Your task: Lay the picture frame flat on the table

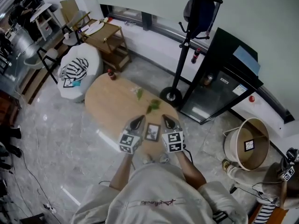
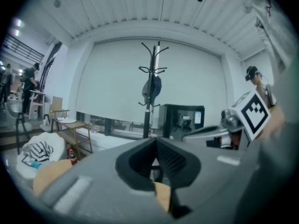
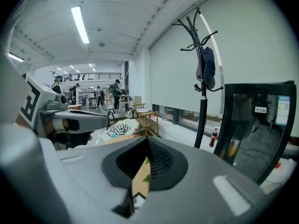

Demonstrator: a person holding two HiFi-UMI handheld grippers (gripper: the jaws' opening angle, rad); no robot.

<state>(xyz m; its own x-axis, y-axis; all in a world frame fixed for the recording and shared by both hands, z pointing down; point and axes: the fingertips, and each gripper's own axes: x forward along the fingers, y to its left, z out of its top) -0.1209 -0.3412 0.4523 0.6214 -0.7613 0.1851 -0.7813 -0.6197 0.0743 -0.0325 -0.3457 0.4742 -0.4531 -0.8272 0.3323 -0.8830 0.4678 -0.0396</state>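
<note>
Wooden and oval, the bench (image 1: pixel 105 104) stands on a glossy grey floor (image 1: pixel 56 139). The frame (image 1: pixel 152 131) lies face up at the bench's near end and looks flat on the top. In the head view it shows between the two tongs, and neither touches it.

The left tongs (image 1: pixel 138 121) are closed, tips met, with nothing between them. Only bare bench wood shows through the gap behind the tips. The right tongs (image 1: pixel 168 120) are closed and empty too. Through their gap the right gripper view shows bench wood, a bit of green leaf and a dark corner of the frame below.

Farther along the bench lie two green leaves (image 1: pixel 153 106), one beyond the other. A dark bottle (image 1: pixel 111 73) stands at the bench's far left end; whether it is on the top or just behind it is unclear. A black coat stand (image 1: pixel 180 55) rises at the far right, with a black cabinet (image 1: pixel 224 83) to its right. A white beanbag (image 1: pixel 79 69) sits at the far left.
</note>
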